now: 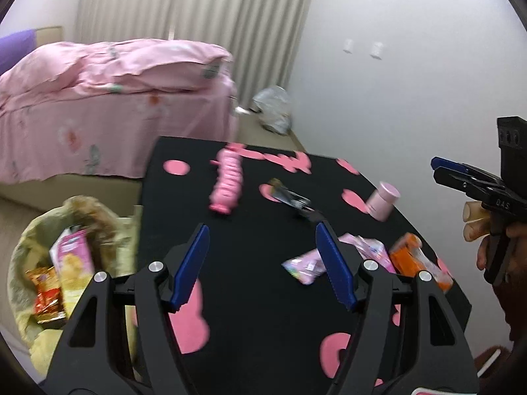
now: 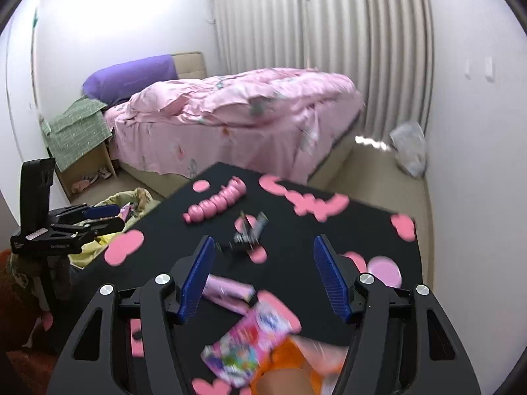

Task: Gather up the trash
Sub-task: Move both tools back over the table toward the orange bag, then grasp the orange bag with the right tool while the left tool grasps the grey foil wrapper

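The place is a home bedroom: a bed with a rumpled pink floral duvet [image 2: 250,105] and a purple pillow [image 2: 128,79], pale pleated floor-length curtains [image 2: 329,49], and a beige padded headboard [image 2: 189,64] against white walls.

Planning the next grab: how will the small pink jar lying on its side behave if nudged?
The pink jar looks cylindrical and lies on its side on the black table, so a nudge would probably roll it. It seems rigid and likely light, though blur hides detail.

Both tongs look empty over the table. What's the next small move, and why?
Probably lower the right tongs onto the pink wrapper just below them and close. They are open and empty, wrappers still litter the black table, and the trash bag already holds packets.
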The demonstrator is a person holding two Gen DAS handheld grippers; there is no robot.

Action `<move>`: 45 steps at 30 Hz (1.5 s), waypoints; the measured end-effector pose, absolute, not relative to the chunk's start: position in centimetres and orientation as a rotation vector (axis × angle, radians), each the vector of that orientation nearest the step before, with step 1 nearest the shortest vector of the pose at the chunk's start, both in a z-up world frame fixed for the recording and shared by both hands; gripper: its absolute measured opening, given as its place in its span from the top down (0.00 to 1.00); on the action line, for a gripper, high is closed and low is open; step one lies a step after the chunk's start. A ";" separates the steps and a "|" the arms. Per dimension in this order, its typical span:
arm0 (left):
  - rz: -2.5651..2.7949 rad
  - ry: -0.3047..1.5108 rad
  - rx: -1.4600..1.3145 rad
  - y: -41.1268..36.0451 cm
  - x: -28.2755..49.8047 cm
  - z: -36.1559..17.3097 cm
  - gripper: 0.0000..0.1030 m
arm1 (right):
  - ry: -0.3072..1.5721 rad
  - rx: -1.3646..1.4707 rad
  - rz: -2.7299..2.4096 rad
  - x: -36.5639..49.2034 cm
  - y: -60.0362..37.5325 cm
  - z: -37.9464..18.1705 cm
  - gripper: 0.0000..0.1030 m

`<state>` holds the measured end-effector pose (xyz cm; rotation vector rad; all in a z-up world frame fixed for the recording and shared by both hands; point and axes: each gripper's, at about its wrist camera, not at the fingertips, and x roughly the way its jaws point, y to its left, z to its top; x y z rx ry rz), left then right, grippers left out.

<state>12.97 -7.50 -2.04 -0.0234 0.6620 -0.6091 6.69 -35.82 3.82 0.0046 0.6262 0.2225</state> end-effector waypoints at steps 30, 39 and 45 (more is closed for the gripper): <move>-0.669 0.818 0.147 -21.8 20.3 -5.7 0.38 | 0.664 0.134 0.058 0.0 -43.2 -3.4 0.42; -0.573 0.986 0.187 -23.6 25.1 -9.3 0.74 | 0.664 0.160 0.016 -0.2 -44.3 -4.3 0.42; -0.615 0.903 0.105 -20.9 22.8 -6.7 0.85 | 0.672 0.146 0.005 -0.4 -44.3 -4.9 0.42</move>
